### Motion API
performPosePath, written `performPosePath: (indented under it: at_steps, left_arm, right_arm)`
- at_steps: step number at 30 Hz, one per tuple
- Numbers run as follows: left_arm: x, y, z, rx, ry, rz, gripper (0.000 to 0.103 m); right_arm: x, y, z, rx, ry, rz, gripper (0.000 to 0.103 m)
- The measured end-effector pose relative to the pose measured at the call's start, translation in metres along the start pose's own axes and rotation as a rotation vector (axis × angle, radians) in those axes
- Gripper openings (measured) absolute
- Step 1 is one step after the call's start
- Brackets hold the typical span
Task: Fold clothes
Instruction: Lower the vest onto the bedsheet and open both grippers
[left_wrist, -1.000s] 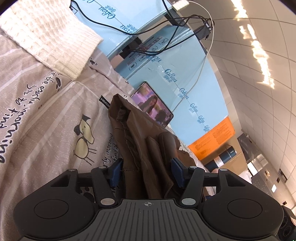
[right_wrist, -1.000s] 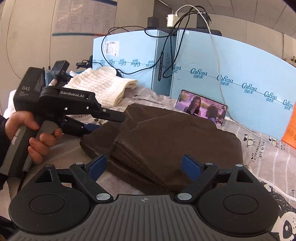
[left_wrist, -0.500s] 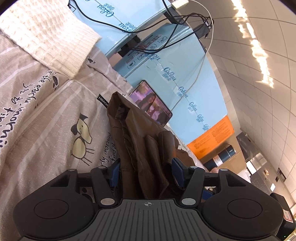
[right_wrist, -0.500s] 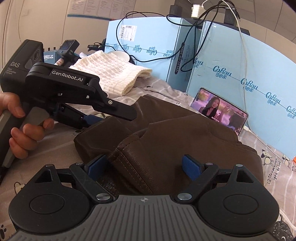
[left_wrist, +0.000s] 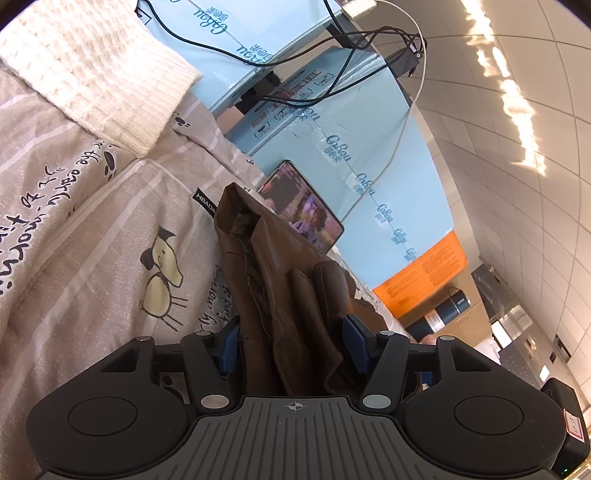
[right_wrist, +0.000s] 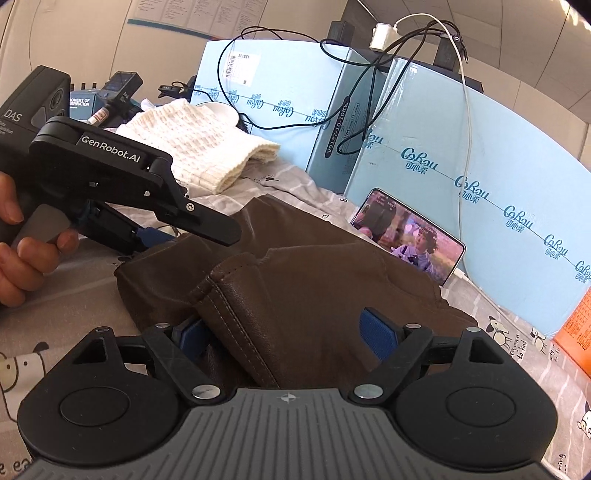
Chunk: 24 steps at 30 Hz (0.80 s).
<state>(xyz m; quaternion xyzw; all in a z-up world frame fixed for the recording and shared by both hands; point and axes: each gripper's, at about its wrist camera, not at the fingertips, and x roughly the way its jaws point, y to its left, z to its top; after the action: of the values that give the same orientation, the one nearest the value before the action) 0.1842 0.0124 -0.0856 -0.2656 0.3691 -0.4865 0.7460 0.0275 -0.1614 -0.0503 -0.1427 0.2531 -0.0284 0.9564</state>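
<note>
A folded brown leather-like garment (right_wrist: 303, 273) lies on a grey printed bedsheet (left_wrist: 92, 251). In the left wrist view the garment (left_wrist: 273, 288) runs between the jaws of my left gripper (left_wrist: 291, 343), which are partly closed around its stacked edge. The left gripper also shows in the right wrist view (right_wrist: 173, 229), at the garment's left edge. My right gripper (right_wrist: 291, 336) is open, its jaws straddling the near folded corner of the garment, with one blue pad (right_wrist: 376, 332) resting on top.
A folded white knit garment (right_wrist: 199, 144) lies on the sheet behind. A phone (right_wrist: 406, 236) with a lit screen leans against light blue boxes (right_wrist: 480, 155) with cables draped over them. An orange box (right_wrist: 576, 325) stands at the right.
My right gripper has moved forward and lower onto the garment's near corner. The left gripper has stayed on the garment's edge with little movement.
</note>
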Motion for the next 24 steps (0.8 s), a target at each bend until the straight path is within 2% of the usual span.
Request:
performPosePath:
  at_steps: [1,2,4,6,9,12,14,15,16,19,24]
  left_arm:
    - [0.0,0.001,0.0,-0.005,-0.002,-0.004,0.057]
    - [-0.001,0.002,0.001,-0.014,-0.005,-0.01,0.057]
    - [0.001,0.003,0.004,-0.029,0.001,-0.011,0.057]
    - [0.005,0.001,0.013,-0.041,0.021,-0.003,0.059]
    - [0.024,-0.008,0.033,-0.015,0.093,0.027,0.065]
    - [0.049,-0.015,0.05,0.031,0.159,0.051,0.062]
    - [0.063,-0.02,0.055,0.069,0.182,0.068,0.048]
    - [0.07,-0.024,0.054,0.1,0.187,0.092,0.025]
    - [0.074,-0.026,0.052,0.13,0.186,0.106,0.02]
    - [0.072,-0.036,0.048,0.214,0.155,0.117,0.015]
    - [0.064,-0.048,0.057,0.281,0.097,0.133,0.011]
  right_arm:
    - [0.004,0.003,0.002,-0.003,0.0,-0.01,0.068]
    - [0.007,0.002,0.003,0.004,0.005,-0.031,0.06]
    - [0.014,0.001,0.004,0.016,0.014,-0.073,0.033]
    - [0.013,-0.006,0.006,0.056,0.011,-0.107,0.017]
    - [-0.006,-0.028,0.009,0.176,-0.061,-0.147,0.011]
    - [-0.03,-0.05,0.012,0.288,-0.147,-0.194,0.01]
    - [-0.043,-0.066,0.011,0.357,-0.201,-0.228,0.01]
    - [-0.05,-0.075,0.009,0.392,-0.225,-0.245,0.009]
    - [-0.055,-0.083,0.008,0.419,-0.244,-0.261,0.009]
    - [-0.073,-0.103,0.003,0.479,-0.295,-0.322,0.009]
    - [-0.103,-0.136,-0.009,0.573,-0.366,-0.435,0.008]
